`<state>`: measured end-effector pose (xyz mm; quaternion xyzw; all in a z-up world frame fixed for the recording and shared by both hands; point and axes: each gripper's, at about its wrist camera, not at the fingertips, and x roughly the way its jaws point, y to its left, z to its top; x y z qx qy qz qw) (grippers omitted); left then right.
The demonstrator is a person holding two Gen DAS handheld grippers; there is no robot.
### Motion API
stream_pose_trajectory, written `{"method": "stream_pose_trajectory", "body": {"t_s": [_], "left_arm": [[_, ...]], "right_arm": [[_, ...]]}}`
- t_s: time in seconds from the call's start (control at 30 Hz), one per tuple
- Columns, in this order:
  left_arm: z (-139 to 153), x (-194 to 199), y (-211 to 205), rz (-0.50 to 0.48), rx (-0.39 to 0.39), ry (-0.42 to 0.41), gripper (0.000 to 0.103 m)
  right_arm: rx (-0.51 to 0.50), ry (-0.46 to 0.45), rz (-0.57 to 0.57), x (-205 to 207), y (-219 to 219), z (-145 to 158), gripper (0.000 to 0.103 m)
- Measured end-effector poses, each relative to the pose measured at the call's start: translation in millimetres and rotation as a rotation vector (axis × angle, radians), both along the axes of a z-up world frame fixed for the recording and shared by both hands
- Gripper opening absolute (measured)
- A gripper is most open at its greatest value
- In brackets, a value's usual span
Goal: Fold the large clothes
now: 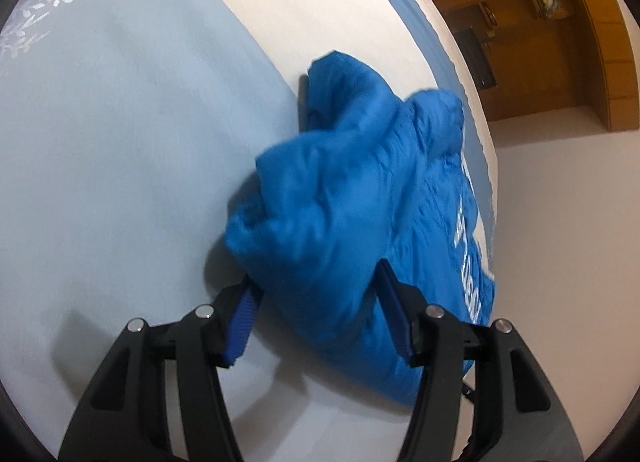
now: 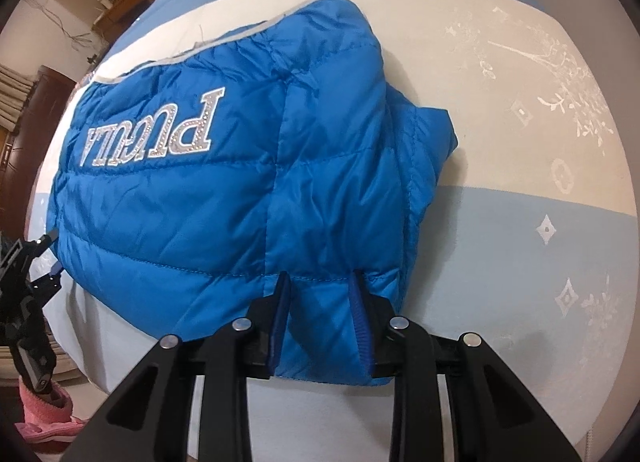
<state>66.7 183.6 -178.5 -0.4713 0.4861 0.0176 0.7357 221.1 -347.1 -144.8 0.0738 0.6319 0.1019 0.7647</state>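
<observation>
Left wrist view: jacket (image 1: 352, 198) is motion-blurred, and its white lettering (image 1: 466, 246) at the right edge is unreadable. It hides the tip of the right finger (image 1: 394, 310). Dark shelf items (image 1: 486, 22) at upper right are too small to identify.

Right wrist view: jacket (image 2: 240, 166) hem fills the gap between the fingers (image 2: 362, 326), covering the pads' inner faces. Left gripper (image 2: 24, 282) is cut off by the left edge, so jaw state is unclear. Pink item (image 2: 44, 414) at lower left is cropped.

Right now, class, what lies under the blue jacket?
The blue jacket rests on a bedspread banded in cream and pale blue. Whatever the bedspread covers directly beneath it stays hidden.
</observation>
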Motion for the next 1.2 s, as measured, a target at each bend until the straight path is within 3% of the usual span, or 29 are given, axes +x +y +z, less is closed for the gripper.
{"method": "stream_pose_trajectory", "body": {"t_s": [0.13, 0.2, 0.37, 0.47, 0.67, 1.2], "left_arm": [[-5, 7, 9, 0.024, -0.007, -0.013, 0.057], [-5, 8, 8, 0.022, 0.004, -0.017, 0.053], [17, 7, 0, 0.0, 0.027, -0.074, 0.026], [28, 10, -7, -0.046, 0.1, -0.074, 0.024], [2, 24, -10, -0.074, 0.115, -0.024, 0.029], [-15, 22, 0, -0.064, 0.027, -0.033, 0.031]], "right_arm": [[0.022, 0.017, -0.006, 4, -2, -7, 0.029], [0.028, 0.024, -0.009, 4, -2, -9, 0.029], [0.035, 0.042, -0.022, 3, -1, -12, 0.029], [0.035, 0.056, -0.034, 4, -2, -15, 0.028], [0.029, 0.065, -0.038, 13, 3, -22, 0.028], [0.069, 0.035, -0.069, 4, -13, -29, 0.028]]}}
